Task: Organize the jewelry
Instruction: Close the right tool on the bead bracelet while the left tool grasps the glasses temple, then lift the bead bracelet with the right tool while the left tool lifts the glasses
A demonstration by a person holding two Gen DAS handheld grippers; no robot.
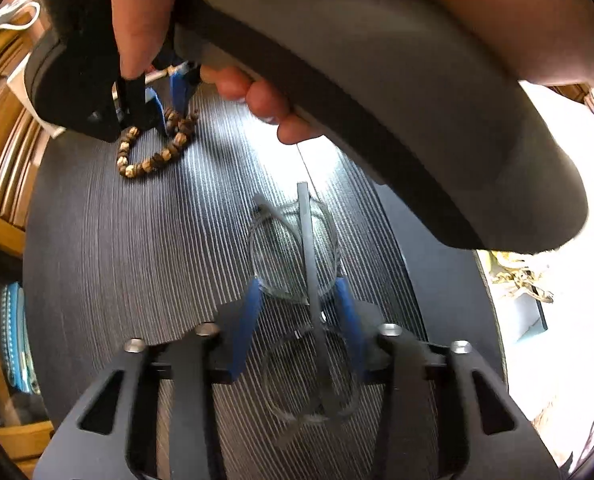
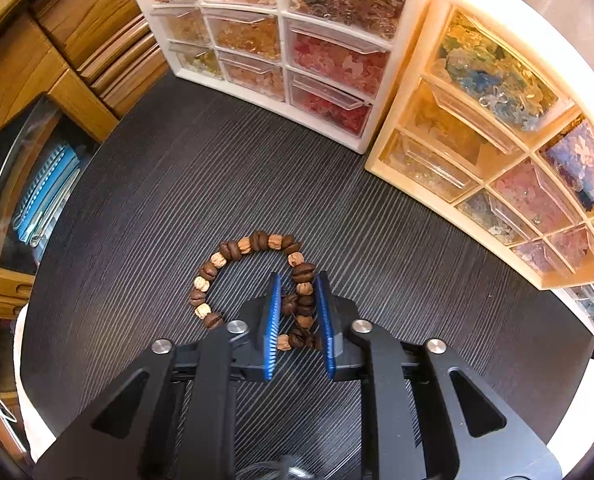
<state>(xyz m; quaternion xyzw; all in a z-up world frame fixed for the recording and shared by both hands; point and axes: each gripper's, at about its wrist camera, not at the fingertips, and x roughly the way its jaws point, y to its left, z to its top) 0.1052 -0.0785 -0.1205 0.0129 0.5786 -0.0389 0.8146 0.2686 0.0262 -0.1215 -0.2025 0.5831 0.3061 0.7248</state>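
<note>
Bracelet [image 2: 253, 280] near drawer organisers [image 2: 281, 40]

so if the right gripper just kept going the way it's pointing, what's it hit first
Most likely the dark tabletop. The right gripper points steeply down and is already shut on the bead bracelet, whose beads sit between its blue pads. The drawer units stand further off, though depth is hard to judge.

Both grippers – black frames w/ silver screws, blue ribbed fingers [image 2: 272, 320], grey handle.

Matt wooden beads of the bracelet [image 2: 253, 276] lie on a dark, finely ribbed tabletop [image 2: 177, 184].
</note>
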